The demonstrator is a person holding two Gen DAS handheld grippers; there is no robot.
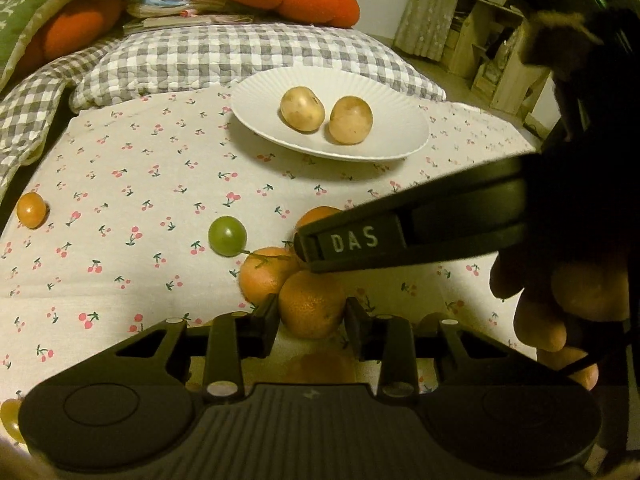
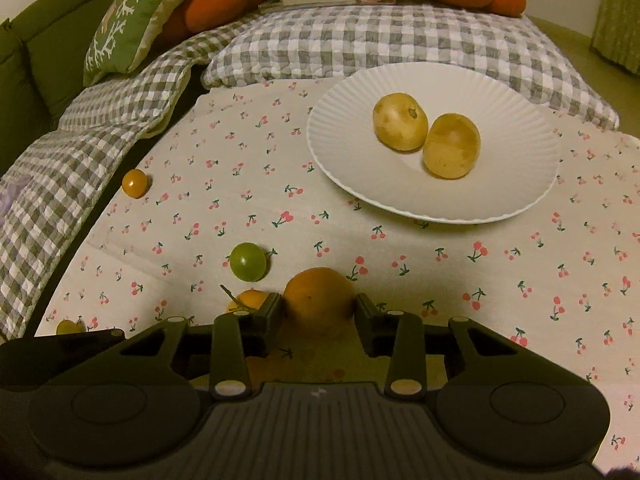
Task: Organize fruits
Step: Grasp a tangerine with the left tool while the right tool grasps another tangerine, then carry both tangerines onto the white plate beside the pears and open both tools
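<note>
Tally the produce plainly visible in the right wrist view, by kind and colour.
Oranges: 2
Tan round pieces on the plate: 2
Small green fruit: 1
Small orange fruit: 1
Small yellowish fruit: 1
Total: 7

I am seeing the right gripper's arm (image 1: 412, 232) hiding most of one orange (image 1: 316, 216). A small yellow fruit (image 1: 9, 420) is getting cut off at the picture's left edge.
</note>
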